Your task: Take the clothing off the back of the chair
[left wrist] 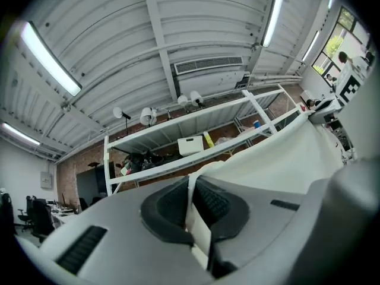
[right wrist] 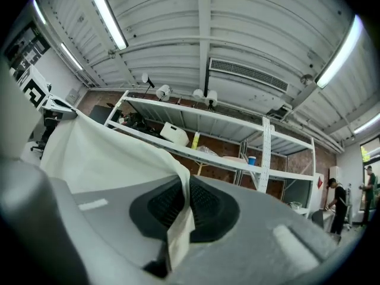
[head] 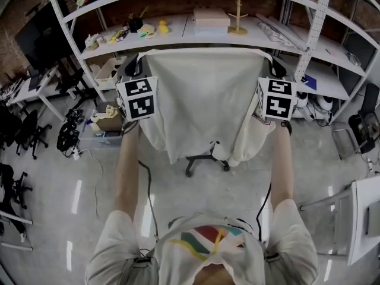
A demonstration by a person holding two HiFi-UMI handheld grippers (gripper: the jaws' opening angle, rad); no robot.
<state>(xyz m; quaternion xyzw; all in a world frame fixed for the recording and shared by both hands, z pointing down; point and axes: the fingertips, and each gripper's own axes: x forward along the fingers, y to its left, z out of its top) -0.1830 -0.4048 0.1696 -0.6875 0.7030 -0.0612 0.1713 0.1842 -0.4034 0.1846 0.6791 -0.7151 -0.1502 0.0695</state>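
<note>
A white garment [head: 205,100] hangs spread wide between my two grippers, held up by its top corners. My left gripper [head: 135,64] is shut on the garment's left corner, with the cloth [left wrist: 285,159] pinched between its black pads [left wrist: 166,206]. My right gripper [head: 274,65] is shut on the right corner, and the cloth [right wrist: 101,153] passes between its pads [right wrist: 205,203]. Below the hem only the chair's black wheeled base [head: 206,158] shows. The garment hides the chair's back, so I cannot tell whether the cloth still touches it.
White metal shelving [head: 237,31] with small items stands right behind the garment. A cardboard box [head: 110,120] and cables lie on the floor at the left, black office chairs [head: 27,132] further left. A white table [head: 365,218] stands at the right.
</note>
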